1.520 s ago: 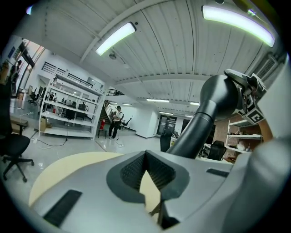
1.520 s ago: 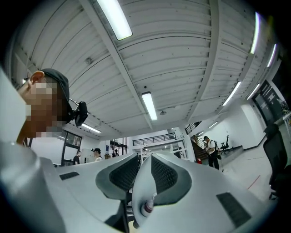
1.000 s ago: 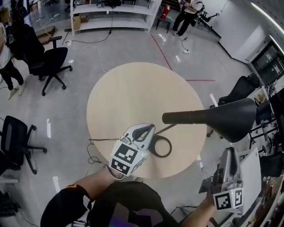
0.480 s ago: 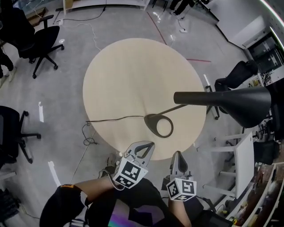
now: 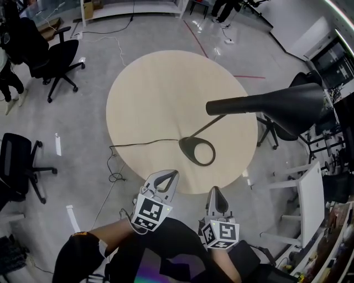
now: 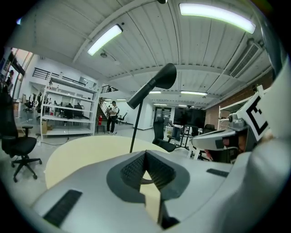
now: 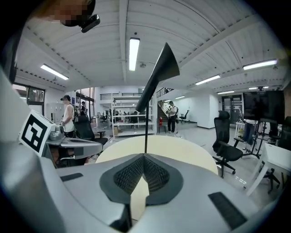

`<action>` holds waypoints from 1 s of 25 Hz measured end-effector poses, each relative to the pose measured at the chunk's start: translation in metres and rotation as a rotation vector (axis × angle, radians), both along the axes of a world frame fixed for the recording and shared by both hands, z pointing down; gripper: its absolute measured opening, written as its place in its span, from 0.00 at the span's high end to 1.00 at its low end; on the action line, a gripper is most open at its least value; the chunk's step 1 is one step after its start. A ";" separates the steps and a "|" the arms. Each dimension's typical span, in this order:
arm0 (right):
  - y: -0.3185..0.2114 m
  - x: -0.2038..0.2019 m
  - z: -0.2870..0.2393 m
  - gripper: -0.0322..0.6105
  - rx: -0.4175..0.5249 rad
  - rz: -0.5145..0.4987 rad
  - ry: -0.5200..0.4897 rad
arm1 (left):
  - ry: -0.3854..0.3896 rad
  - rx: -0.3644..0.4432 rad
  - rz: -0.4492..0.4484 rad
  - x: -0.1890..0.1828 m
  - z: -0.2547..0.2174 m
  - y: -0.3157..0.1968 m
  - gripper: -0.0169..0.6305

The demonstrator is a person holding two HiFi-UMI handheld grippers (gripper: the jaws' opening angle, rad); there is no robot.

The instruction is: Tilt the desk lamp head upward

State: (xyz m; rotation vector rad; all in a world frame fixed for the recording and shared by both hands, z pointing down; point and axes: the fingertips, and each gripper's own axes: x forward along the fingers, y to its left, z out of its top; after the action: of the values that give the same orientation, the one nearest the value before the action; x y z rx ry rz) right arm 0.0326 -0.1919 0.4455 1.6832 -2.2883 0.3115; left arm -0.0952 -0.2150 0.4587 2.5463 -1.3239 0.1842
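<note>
Bench: a round, smooth, pale wood bench (image 5: 160, 88) on a grey floor (image 5: 83, 127).
Around: 2 black chairs on wheels, 1 (image 5: 55, 58) at the far left and 1 (image 5: 16, 166) at the near left. A white side table (image 5: 308, 199) stands at the right. White shelves (image 5: 133, 6) stand far back.
In the way: the near edge of the bench lies between both claws and the lamp.
Desk lamp: black, and it stands on the near right part of the bench.
Base: a flat ring (image 5: 198, 151).
Rod: a thin, straight rod (image 5: 207, 128) leans up to the right.
Lamp head: a smooth black cone (image 5: 276, 105) with a long neck. Its wide end sits higher than the neck.
Cord: a thin black cord (image 5: 141, 144) runs left from the base and drops over the bench edge.
Left claw (image 5: 171, 173): clenched on nothing, tips pressed together, off the near edge of the bench.
Right claw (image 5: 214, 189): clenched on nothing too, just beside the left one.
Claw shape: grey and smooth, with bumpy dark pads inside.
</note>
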 end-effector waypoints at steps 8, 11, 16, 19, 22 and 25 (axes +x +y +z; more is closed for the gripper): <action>0.093 0.073 -0.012 0.93 0.035 -0.070 -0.035 | 0.011 -0.009 -0.044 0.098 -0.015 0.104 0.90; 0.134 0.109 -0.015 0.93 0.050 -0.115 -0.055 | -0.002 -0.018 -0.096 0.138 -0.018 0.152 0.90; 0.197 0.141 0.002 0.93 0.042 -0.205 -0.080 | -0.047 -0.041 -0.206 0.165 -0.002 0.228 0.90; 0.226 0.151 0.001 0.93 0.045 -0.256 -0.111 | -0.074 -0.060 -0.264 0.174 -0.004 0.261 0.90; 0.249 0.157 0.004 0.93 0.044 -0.286 -0.136 | -0.098 -0.050 -0.304 0.179 -0.008 0.286 0.90; 0.268 0.158 0.006 0.93 0.048 -0.303 -0.138 | -0.116 -0.037 -0.316 0.183 -0.011 0.305 0.90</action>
State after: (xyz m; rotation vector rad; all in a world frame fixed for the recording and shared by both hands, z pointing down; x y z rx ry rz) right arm 0.1907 0.0763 0.4511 1.3434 -2.6258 0.3158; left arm 0.0877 0.0898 0.4477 2.2871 -1.7260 0.2921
